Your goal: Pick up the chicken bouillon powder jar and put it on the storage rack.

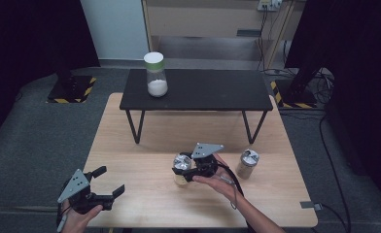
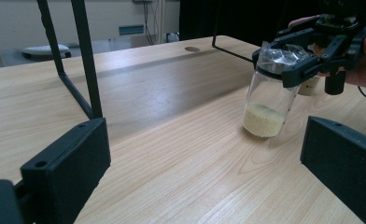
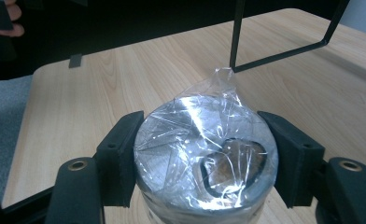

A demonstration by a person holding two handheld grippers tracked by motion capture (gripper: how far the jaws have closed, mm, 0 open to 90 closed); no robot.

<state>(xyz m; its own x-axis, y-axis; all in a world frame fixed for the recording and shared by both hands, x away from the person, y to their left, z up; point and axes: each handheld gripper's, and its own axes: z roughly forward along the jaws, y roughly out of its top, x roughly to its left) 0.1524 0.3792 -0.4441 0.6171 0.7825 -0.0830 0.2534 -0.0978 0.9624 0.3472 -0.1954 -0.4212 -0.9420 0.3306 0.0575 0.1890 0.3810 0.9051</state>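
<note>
The right gripper point(image 3: 204, 158) clamps the film-covered jar point(image 3: 204, 154) at its lid, both jaws touching; the jar's base is cut off there. The left gripper point(image 1: 112, 182) hangs wide open, holding nothing.

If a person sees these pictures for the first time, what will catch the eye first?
Probably the right gripper, shut around the film-covered top of a clear jar holding yellowish grains, near the middle of the wooden table. Next, the white-lidded jar on the black shelf behind it.

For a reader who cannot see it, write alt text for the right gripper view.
Two black jaws of the tool clamp the plastic-wrapped top of a clear jar from either side. Behind it lie a wooden table and thin black shelf legs.
</note>
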